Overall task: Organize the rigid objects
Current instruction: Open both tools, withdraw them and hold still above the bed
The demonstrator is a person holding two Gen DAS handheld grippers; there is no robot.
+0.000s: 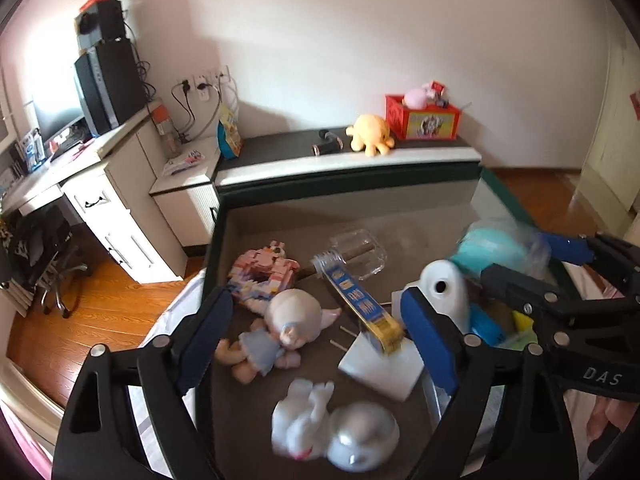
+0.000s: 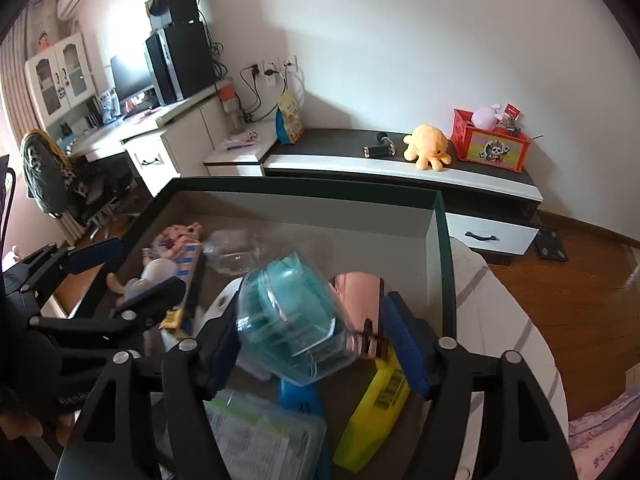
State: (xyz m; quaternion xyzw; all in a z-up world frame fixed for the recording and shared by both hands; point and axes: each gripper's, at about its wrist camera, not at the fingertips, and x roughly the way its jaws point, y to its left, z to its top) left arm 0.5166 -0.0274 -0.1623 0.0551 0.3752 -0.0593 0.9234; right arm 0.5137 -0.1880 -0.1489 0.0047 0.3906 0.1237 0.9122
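Toys crowd the dark bin [image 1: 224,236]: from our left wrist we see a doll [image 1: 280,328] and white rabbit [image 1: 308,420] beneath spread left fingers [image 1: 208,332]. Only our right wrist shows the teal clear-cased object [image 2: 288,320] blurred between parted right fingers [image 2: 404,344], over a yellow pack [image 2: 376,408].

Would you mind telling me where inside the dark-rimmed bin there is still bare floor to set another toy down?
Bare floor runs along the far wall of the dark-rimmed bin, behind the clear plastic bottle. A small patch lies between the pale-haired doll and the white rabbit figure. The right side, around the teal container in clear wrap, is crowded.
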